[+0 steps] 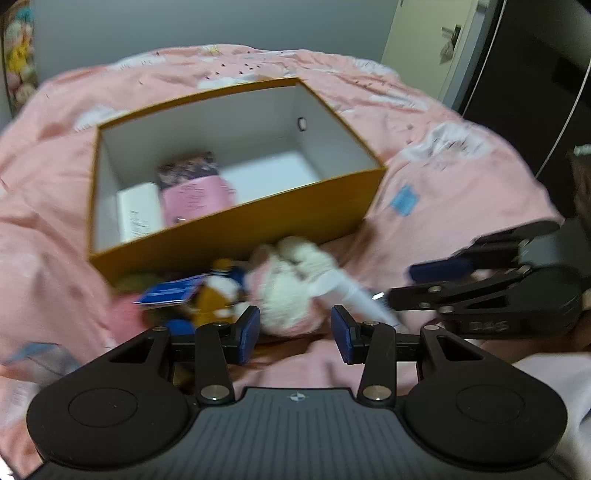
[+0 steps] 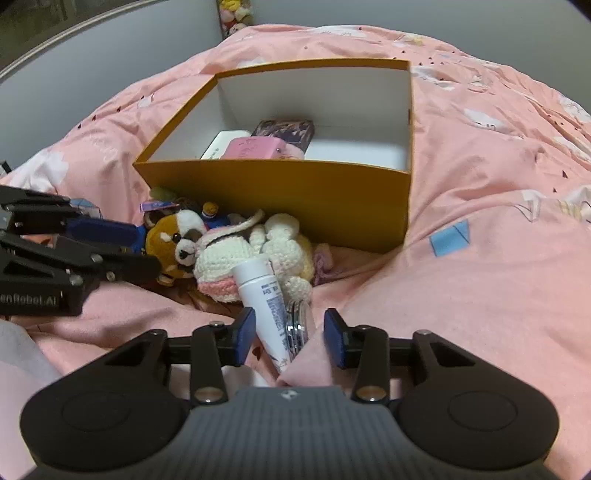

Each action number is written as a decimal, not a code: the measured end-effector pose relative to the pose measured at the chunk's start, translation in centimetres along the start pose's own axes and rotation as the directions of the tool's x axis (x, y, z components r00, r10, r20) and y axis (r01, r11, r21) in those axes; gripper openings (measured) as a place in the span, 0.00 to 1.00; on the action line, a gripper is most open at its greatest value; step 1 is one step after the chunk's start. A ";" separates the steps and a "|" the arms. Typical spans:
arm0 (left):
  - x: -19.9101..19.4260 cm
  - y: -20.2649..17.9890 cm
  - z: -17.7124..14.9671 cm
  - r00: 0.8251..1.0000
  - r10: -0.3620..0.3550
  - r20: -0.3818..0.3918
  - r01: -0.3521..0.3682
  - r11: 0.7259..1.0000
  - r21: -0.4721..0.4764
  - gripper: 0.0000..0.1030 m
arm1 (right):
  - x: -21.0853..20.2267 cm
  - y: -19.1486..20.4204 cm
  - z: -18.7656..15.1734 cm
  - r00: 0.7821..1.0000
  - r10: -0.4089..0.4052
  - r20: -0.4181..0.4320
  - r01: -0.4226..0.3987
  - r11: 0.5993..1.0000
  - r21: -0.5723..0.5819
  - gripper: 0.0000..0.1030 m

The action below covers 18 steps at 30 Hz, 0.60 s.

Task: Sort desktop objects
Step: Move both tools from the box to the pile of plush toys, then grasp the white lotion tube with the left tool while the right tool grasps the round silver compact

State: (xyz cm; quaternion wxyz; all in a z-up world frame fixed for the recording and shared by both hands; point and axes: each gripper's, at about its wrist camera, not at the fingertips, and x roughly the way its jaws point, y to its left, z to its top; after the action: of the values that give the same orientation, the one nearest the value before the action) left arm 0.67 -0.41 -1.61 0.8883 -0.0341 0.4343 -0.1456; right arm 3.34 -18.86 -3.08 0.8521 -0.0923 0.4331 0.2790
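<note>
left tongs (image 1: 295, 330) spread, empty, just short of crochet toy (image 1: 291, 284). right tongs (image 2: 290, 332) straddle white tube (image 2: 267, 299), pads not pressing. orange box (image 2: 295, 192) holds pink case (image 2: 255, 147), white item, dark packet. plush dog (image 2: 177, 240) and other bits remain outside on pink bedding (image 2: 480, 184); sorting roughly midway.

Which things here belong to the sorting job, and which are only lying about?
Job: orange box, dog toy, crochet toy, white tube, pink box already inside.
Lying about: pink blanket, plush pile by the wall.
</note>
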 end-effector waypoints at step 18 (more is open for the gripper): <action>7.5 0.0 0.9 0.975 -0.183 -0.127 0.130 0.932 -0.339 0.48 | 2.7 -0.7 -1.0 0.998 -0.001 -0.067 0.001 1.000 -0.001 0.22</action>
State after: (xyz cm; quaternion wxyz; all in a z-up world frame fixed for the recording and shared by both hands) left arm 5.75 -2.63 -6.79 0.8187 -0.2046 0.5168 -0.1439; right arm 4.28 -18.77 -5.91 0.8373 -0.1021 0.4612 0.2752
